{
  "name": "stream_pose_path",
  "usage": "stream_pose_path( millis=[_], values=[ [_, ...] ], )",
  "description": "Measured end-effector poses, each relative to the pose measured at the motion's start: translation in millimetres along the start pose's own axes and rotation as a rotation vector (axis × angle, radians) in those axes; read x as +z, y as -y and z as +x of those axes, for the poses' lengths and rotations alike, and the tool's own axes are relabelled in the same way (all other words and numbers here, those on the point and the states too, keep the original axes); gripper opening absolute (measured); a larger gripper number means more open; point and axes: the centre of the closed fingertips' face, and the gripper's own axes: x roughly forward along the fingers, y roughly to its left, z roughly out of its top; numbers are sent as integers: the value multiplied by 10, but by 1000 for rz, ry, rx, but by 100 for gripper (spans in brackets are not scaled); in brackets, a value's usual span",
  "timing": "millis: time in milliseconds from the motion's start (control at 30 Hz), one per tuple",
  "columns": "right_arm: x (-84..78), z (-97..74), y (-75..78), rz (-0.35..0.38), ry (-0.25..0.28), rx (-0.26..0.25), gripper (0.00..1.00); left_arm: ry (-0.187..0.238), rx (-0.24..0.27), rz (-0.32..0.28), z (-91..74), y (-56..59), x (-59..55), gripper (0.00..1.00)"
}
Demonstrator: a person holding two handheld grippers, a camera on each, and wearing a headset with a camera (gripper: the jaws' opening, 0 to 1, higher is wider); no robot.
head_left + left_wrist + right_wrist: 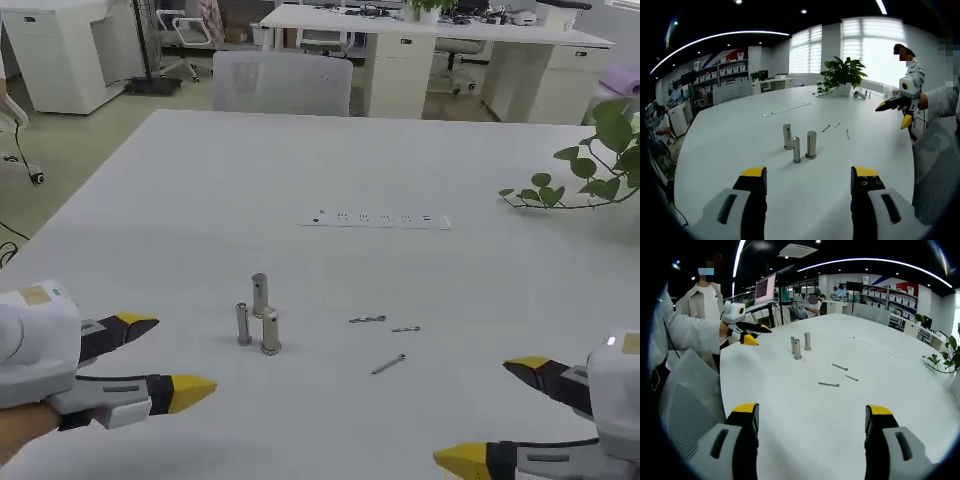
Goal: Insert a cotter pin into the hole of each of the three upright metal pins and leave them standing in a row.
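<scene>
Near the white table's front edge, the left gripper and right gripper hover, yellow-tipped jaws spread wide and empty; the right body is cropped. Centre: three upright metal pins, dull steel cylinders clustered close, holes too small to resolve. Three thin cotter pins lie loose to their right.

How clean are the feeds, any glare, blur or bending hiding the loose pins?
Head view: even soft light, faint shadows, the three loose pins thin but sharp. Left gripper view: fisheye bends the table edge, the window blown out white. Right gripper view: same bending, ceiling light streaks, no tabletop glare.
</scene>
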Motion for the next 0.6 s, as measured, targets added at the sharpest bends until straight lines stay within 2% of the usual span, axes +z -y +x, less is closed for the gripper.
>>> stream_pose_path(
  millis=[100, 333, 600],
  values=[
    [17, 4, 7, -1, 0, -2, 90, 7, -2, 5, 68, -27, 14, 60],
    [29, 21, 10, -1, -7, -6, 90, -1, -10, 8, 237, -120, -37, 49],
    [13, 42, 10, 1, -21, -8, 90, 0, -24, 28, 387, -174, -64, 46]
  ],
)
